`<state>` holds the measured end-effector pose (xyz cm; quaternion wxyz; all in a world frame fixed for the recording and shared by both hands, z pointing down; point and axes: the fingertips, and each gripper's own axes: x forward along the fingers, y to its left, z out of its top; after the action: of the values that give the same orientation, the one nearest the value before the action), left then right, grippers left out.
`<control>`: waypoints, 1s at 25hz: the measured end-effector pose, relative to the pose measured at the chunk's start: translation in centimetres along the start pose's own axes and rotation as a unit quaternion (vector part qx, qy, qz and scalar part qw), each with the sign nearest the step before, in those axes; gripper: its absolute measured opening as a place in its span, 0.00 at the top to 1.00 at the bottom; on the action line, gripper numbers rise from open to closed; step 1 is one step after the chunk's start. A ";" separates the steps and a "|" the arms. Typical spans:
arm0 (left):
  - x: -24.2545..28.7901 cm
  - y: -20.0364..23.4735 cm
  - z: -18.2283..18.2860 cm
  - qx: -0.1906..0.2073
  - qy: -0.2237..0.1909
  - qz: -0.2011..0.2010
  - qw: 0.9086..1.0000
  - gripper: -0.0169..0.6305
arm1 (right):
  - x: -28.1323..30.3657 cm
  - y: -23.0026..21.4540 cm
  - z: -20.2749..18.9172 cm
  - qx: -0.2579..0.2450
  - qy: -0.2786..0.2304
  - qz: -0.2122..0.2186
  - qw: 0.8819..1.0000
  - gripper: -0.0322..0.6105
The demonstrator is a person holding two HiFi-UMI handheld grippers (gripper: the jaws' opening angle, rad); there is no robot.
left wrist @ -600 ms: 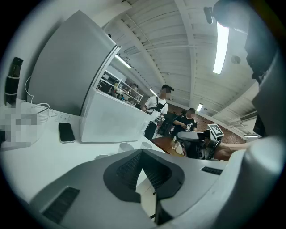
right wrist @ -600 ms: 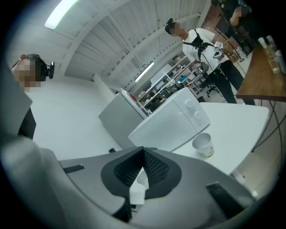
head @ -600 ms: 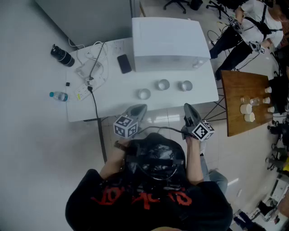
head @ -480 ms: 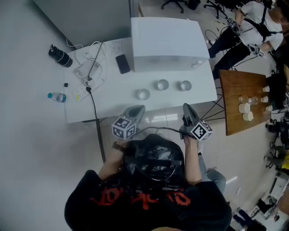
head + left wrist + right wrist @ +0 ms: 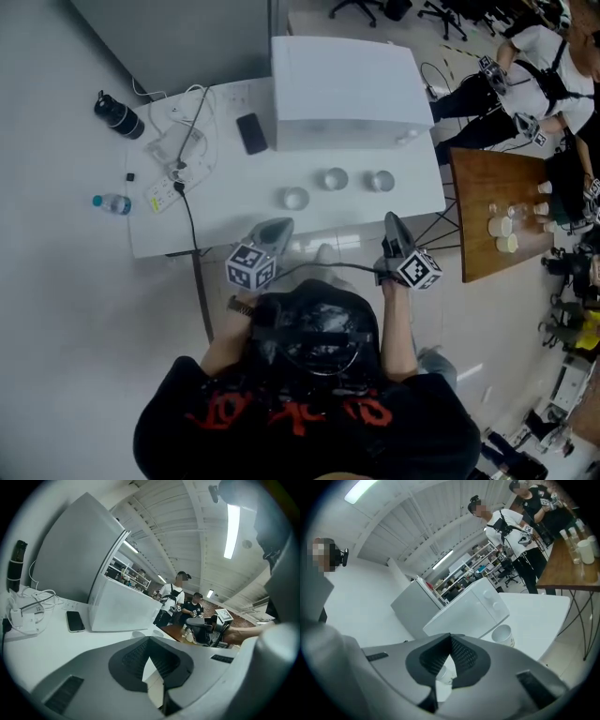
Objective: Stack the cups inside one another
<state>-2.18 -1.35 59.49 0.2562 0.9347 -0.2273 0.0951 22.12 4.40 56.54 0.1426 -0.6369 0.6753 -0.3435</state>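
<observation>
Cups [image 5: 334, 178] stand unstacked on the white table [image 5: 225, 220]. There are three of them in a loose row near its front edge, each upright with its mouth to the ceiling and none touching another. The left cup [image 5: 294, 198] sits nearest the edge, while the middle cup [image 5: 334, 178] and the right cup [image 5: 381, 181] stand a little further in, toward the white box [image 5: 347, 80].

The person's two grippers hang short of that edge, over the floor, and both point toward the row. The left gripper [image 5: 272, 230] has its jaws together with nothing between them. The left cup lies just ahead of it and slightly to its right, making it the nearest pick for that hand. The right gripper [image 5: 394, 230] is likewise closed and empty, with the right cup almost straight ahead of it.

Judging by this layout, either hand must spread its jaws before it can take a cup by the wall. The middle cup looks a natural base, since it lies between the two hands.

A wooden table [image 5: 473, 178] off to the right carries more small cups, too small to count.
</observation>
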 end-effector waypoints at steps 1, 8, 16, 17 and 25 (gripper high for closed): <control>0.2 0.0 0.1 0.003 -0.001 0.000 1.000 0.97 | 0.4 0.0 0.3 -0.012 0.005 -0.002 1.000 0.94; 2.1 -0.4 1.6 0.020 -0.008 0.000 1.000 0.97 | 2.9 -5.6 0.1 -0.148 0.127 -0.061 0.979 0.94; 5.8 -2.4 3.5 0.041 -0.014 0.008 0.999 0.97 | 8.6 -16.1 1.3 -0.122 0.265 -0.058 0.955 0.81; 6.2 -2.7 3.8 0.046 -0.018 0.010 0.999 0.97 | 9.2 -16.7 1.0 -0.137 0.289 -0.055 0.946 0.75; 7.4 -4.4 4.4 0.074 -0.021 0.025 0.997 0.85 | 12.4 -19.7 -2.1 -0.193 0.414 -0.067 0.887 0.72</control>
<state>6.71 -3.11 55.99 0.1789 0.9471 -0.2477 0.0984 33.98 -5.92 73.87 -0.2987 -0.4958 0.6814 -0.4479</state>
